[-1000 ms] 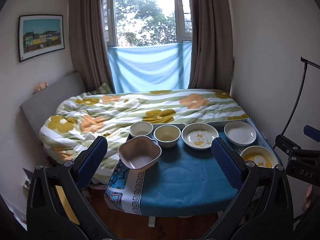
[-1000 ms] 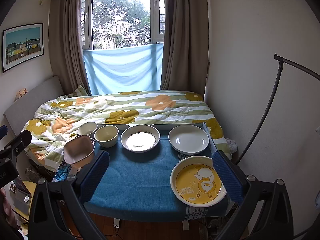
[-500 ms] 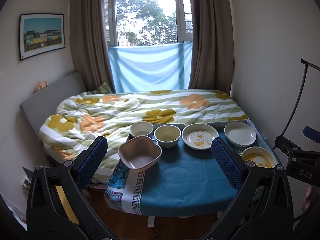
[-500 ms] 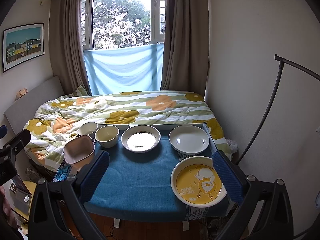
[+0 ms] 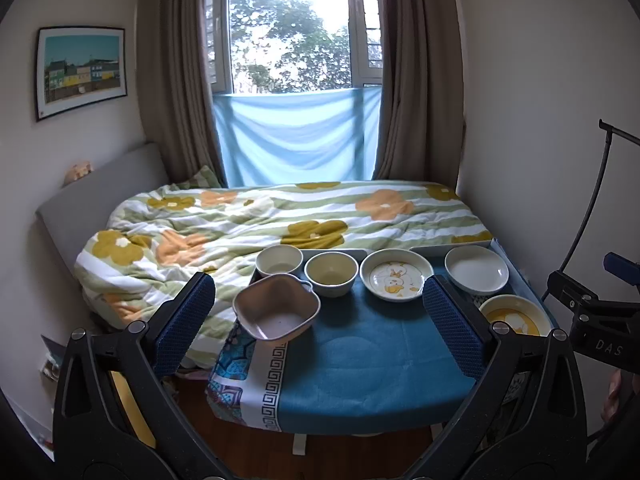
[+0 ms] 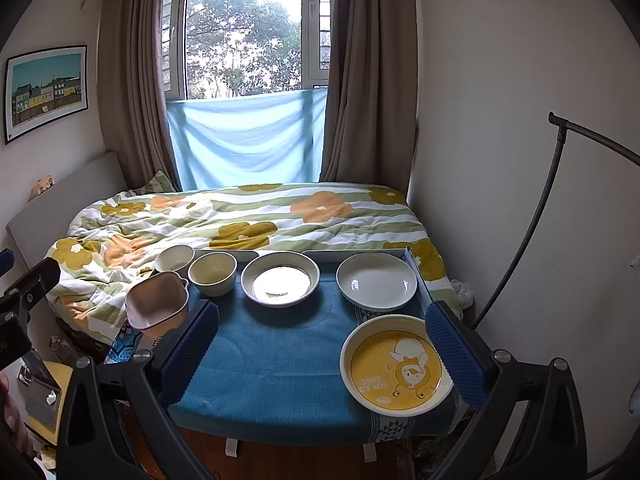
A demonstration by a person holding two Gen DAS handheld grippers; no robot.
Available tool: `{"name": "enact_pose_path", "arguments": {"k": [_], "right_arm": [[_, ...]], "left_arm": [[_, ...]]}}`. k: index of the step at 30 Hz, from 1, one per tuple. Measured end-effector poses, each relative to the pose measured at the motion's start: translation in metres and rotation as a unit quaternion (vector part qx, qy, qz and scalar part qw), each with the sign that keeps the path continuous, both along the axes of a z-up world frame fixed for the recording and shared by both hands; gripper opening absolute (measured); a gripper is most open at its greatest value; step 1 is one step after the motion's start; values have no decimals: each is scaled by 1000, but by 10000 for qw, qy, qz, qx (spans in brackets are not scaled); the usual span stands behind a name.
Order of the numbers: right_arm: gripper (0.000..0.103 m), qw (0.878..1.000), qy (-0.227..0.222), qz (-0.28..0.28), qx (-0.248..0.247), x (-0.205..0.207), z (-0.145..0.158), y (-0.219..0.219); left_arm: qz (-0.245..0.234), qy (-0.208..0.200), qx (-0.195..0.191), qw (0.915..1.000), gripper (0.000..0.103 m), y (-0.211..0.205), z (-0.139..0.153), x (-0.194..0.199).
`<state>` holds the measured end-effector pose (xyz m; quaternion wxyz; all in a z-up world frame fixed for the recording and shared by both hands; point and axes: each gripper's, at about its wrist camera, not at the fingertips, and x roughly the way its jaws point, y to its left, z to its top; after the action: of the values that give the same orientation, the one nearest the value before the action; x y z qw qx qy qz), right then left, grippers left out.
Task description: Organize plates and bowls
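Left wrist view: we note the left gripper (image 5: 316, 316) with jaws spread wide and nothing between them, held back from the near edge of the table (image 5: 360, 364). On its blue cloth, the pink square bowl (image 5: 276, 308) overhangs the left edge; two round bowls (image 5: 331, 276) stand along the far edge, the left one at the far left corner, then the duck plate (image 5: 396, 276) and the white plate (image 5: 476, 270) toward the far right corner. The yellow plate (image 5: 510, 316) lies at the right edge. Right wrist view: the right gripper (image 6: 320, 352) is likewise wide and empty, short of the near edge; the yellow plate (image 6: 396, 368) lies at the near right corner, just inside the right finger (image 6: 456, 356). We judge all pieces rigid, glazed, slippery and breakable, the plates heavier than the bowls. Hold is best taken across a rim: one finger inside, one outside. The pink bowl looks light and precarious; we would secure it first.
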<state>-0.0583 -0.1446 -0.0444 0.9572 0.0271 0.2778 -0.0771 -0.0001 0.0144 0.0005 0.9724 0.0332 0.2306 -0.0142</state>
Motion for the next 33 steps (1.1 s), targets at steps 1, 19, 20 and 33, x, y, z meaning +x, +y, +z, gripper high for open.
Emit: {"name": "enact_pose_path", "arguments": {"k": [1,19,20,33], "right_arm": [[103,10000,-2,-1,1,0,0,0],[103,9948,314,-648,725,6,-26,-61],[103,9932,379,-752,798,5,-35,-71],[92,9595,1278,-1466,2036,7,-154,-202]], "left_arm": [[-10,7,2,10000,103,-1,0,1],[-1487,987,-262,9836,103,-47,-29,77],[-1690,1098,-255,9792,103,-57,-37,85],[-2979,2786,-88,9130,101,-203,-173,175]]}}
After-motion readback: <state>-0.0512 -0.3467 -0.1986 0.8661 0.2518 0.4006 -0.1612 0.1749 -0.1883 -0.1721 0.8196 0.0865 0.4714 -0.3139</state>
